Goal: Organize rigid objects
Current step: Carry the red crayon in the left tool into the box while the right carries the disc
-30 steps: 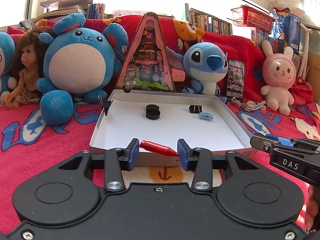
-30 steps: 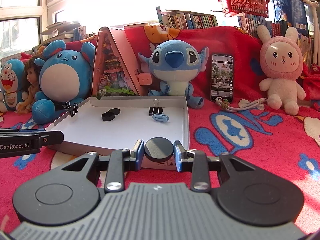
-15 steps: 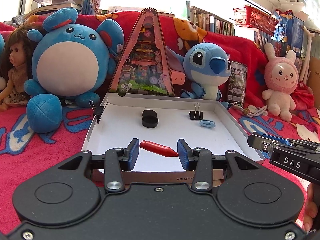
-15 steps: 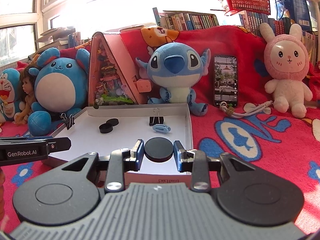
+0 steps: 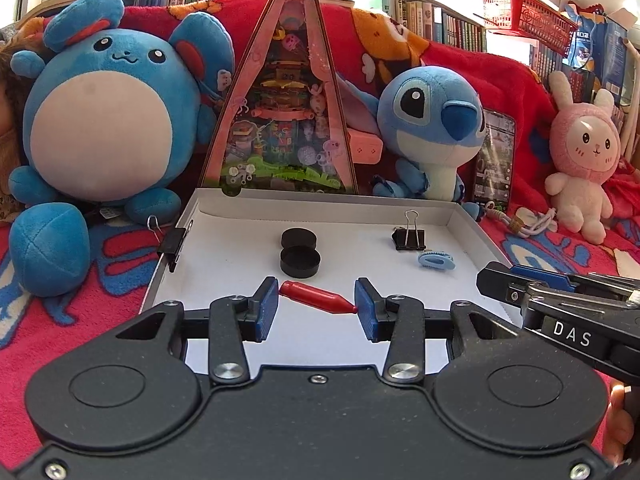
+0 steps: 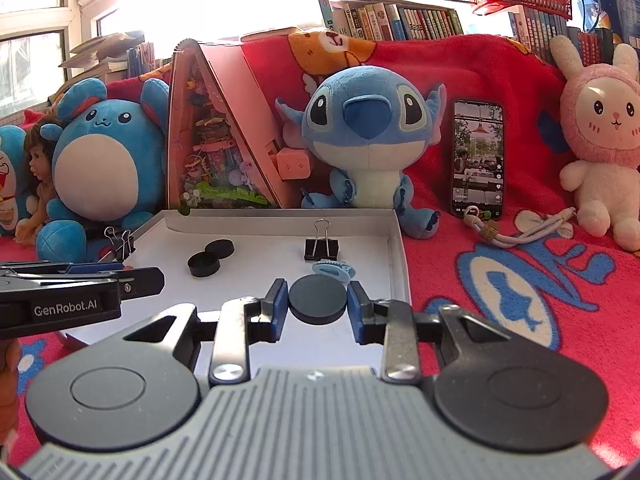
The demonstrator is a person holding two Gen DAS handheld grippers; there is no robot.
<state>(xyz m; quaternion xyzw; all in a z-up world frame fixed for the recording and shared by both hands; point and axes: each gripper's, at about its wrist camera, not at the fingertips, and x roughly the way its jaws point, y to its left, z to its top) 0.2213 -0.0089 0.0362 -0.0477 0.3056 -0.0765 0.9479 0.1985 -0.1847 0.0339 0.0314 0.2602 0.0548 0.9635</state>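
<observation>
2 small rigid pieces are being carried at once: the left gripper point(image 5: 316, 304) is pinching a red, bullet-shaped plastic cap point(image 5: 317, 297) end to end between its blue pads, and the right gripper point(image 6: 317, 306) is clamping a flat black round disc point(image 6: 317, 299) by its rim. Each piece is being held crosswise between the pads, probably so it cannot roll or slip out while it is hanging over the shallow white cardboard box lid point(image 5: 320, 201), which seems to be serving as the collecting tray. Already lying inside are 2 black round caps point(image 5: 299, 255) touching each other, 1 black binder clip point(image 5: 409, 237) standing upright and 1 pale blue oval clip point(image 5: 437, 260) just beside it, so the held pieces are most likely heading for bare white floor near the front edge. Another black binder clip point(image 5: 173, 243) is gripping the lid's left wall, perhaps to keep that corner square. Outside, on the red printed blanket point(image 6: 520, 280), the blue round plush point(image 5: 102, 120), the blue big-eared plush point(image 6: 372, 136), the pink triangular toy box point(image 5: 286, 120) and the pink rabbit plush point(image 6: 600, 152) are sitting well apart from the work, as backdrop only.
</observation>
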